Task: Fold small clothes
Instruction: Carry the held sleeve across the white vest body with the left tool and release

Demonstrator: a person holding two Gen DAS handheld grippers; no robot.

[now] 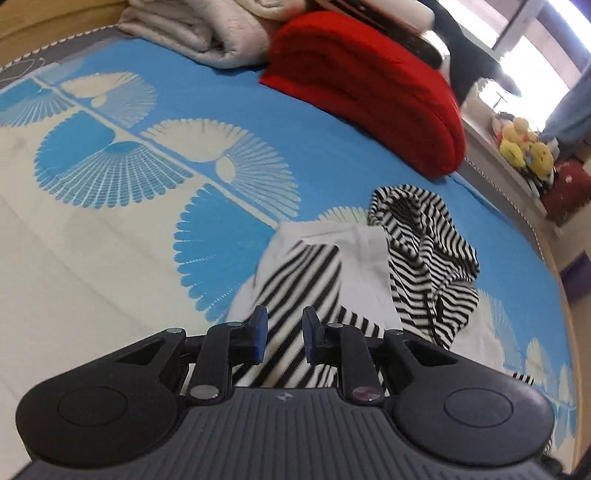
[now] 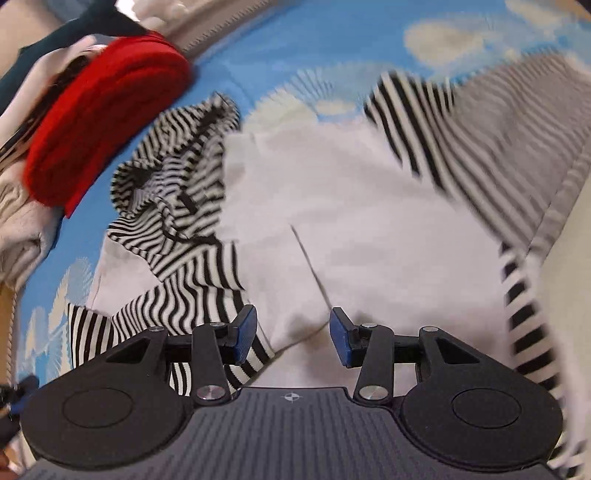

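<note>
A small hooded top with a white body and black-and-white striped sleeves and hood lies on the blue and white bedspread. My left gripper is open, just above a striped sleeve that runs between its fingers. My right gripper is open wide over the white body; its left finger is over a striped sleeve. The hood lies crumpled to the left. Another striped sleeve is blurred at the upper right.
A folded red blanket and a folded white quilt lie at the far side of the bed. Stuffed toys sit on a shelf beyond the bed's right edge. The red blanket also shows in the right wrist view.
</note>
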